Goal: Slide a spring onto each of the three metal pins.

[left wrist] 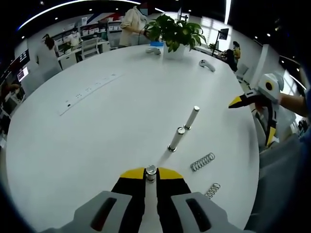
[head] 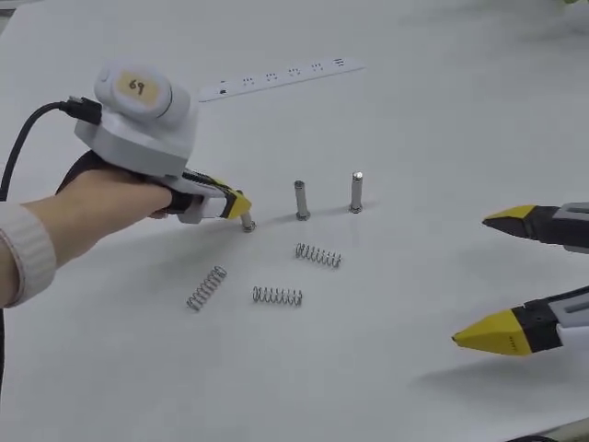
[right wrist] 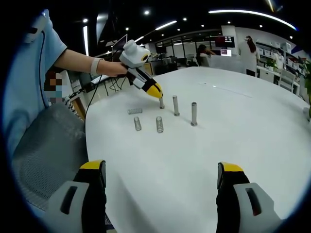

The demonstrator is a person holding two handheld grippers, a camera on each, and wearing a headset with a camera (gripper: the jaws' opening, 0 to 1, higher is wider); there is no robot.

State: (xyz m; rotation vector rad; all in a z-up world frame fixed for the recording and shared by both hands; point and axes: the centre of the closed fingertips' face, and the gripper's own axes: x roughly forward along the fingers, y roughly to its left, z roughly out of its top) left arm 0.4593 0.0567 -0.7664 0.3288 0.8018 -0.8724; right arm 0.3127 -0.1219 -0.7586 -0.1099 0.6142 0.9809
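My left tool [left wrist: 151, 174] is clenched on the head of the nearest pin [head: 248, 224], which stands on the worktop [head: 414, 120]. My right tool [right wrist: 160, 169] hangs spread and empty, well off to the right. To do this well, I judge the right should pinch a spring by one end, tip it vertical and lower it over a free pin head. The middle pin [head: 301, 200] and far pin [head: 356, 191] stand upright, long axes vertical. The three springs [head: 277, 296] lie flat nearby.
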